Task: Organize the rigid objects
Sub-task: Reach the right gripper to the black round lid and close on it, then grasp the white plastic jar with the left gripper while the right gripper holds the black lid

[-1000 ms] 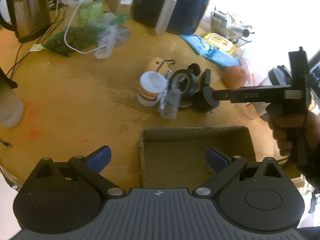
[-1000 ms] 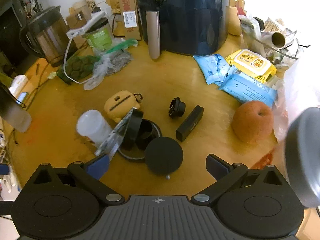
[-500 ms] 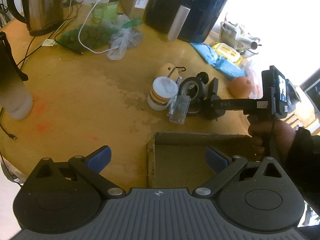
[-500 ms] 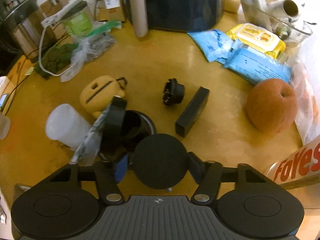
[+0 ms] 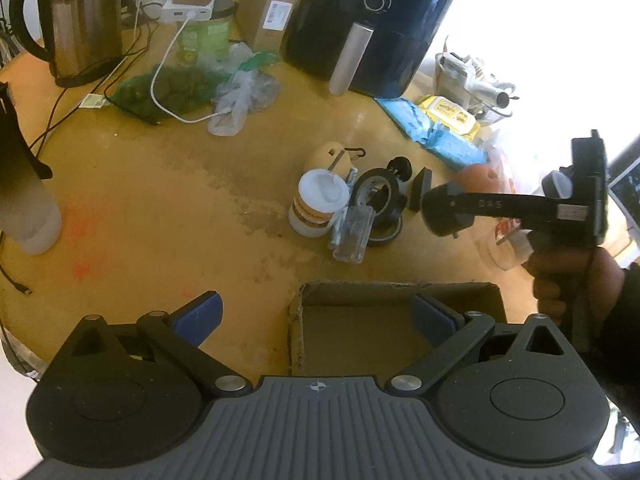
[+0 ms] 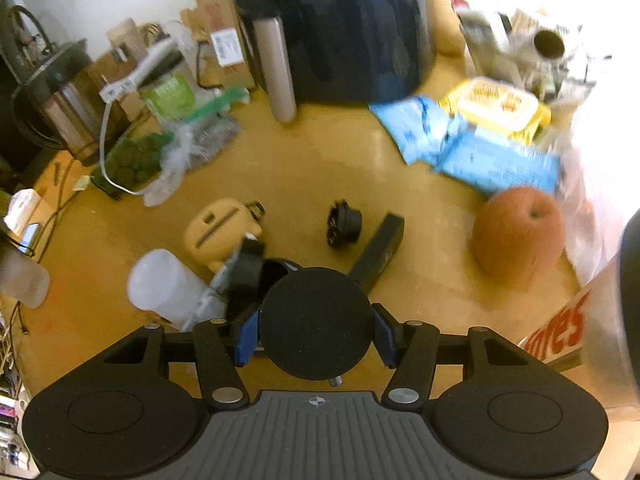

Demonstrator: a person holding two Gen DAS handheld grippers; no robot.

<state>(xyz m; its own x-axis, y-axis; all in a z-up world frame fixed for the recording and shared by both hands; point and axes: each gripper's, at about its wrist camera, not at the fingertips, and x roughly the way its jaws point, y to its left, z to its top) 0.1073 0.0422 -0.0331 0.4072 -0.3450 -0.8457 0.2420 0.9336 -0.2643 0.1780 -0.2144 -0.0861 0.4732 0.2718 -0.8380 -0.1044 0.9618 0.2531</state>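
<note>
My right gripper (image 6: 316,338) is shut on a black round disc (image 6: 316,322), its blue pads (image 6: 244,338) pressing both sides. The left wrist view shows that gripper (image 5: 440,210) holding the disc (image 5: 446,216) just above the table, right of the pile. On the table lie a white jar (image 5: 318,204), a clear plastic case (image 5: 352,234), a black ring (image 5: 380,196), a tan pouch (image 6: 218,232), a small black knob (image 6: 344,224) and a black bar (image 6: 380,254). My left gripper (image 5: 316,316) stands open over the near edge of an open cardboard box (image 5: 392,290).
A black air fryer (image 5: 368,20), a steel kettle (image 5: 80,20), a brown box and a cabled green bag (image 5: 168,92) line the back. Blue and yellow wipe packs (image 6: 496,136) and a reddish fruit (image 6: 518,234) lie right. A frosted bottle (image 5: 28,208) stands left.
My right gripper closed on the black disc and raised it off the table, away from the black ring. The left gripper stayed open above the box.
</note>
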